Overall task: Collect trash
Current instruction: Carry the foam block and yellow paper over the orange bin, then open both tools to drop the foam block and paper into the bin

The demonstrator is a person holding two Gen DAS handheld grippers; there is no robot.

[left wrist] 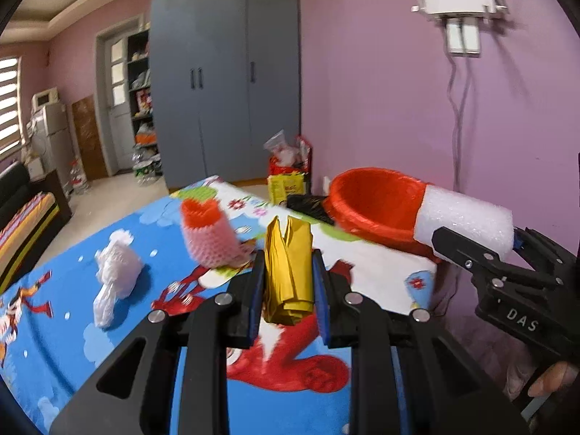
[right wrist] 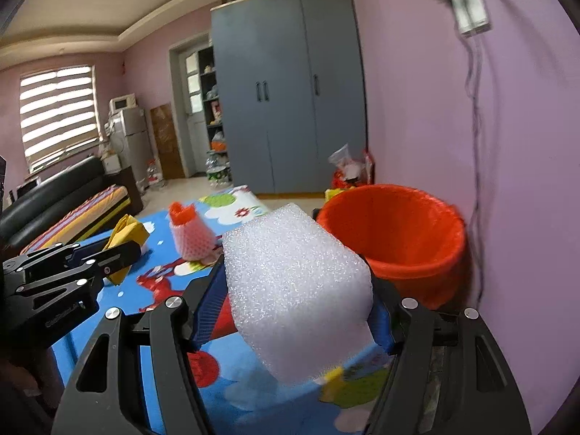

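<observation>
My left gripper [left wrist: 288, 272] is shut on a folded yellow wrapper [left wrist: 288, 275], held above the cartoon-print table [left wrist: 108, 326]. My right gripper [right wrist: 295, 286] is shut on a white foam block [right wrist: 293, 290], and in the left wrist view the foam block [left wrist: 467, 217] hangs at the rim of the orange bin [left wrist: 373, 204]. The orange bin [right wrist: 395, 235] stands past the table's far right edge. A pink foam net with an orange core [left wrist: 206, 232] and a white crumpled foam net [left wrist: 116, 272] lie on the table.
A pink wall with hanging cables [right wrist: 478, 145] runs close behind the bin. A grey wardrobe [left wrist: 224, 79] stands at the back, with bags [left wrist: 290, 166] on the floor beside it. A black sofa [right wrist: 54, 199] is at the left.
</observation>
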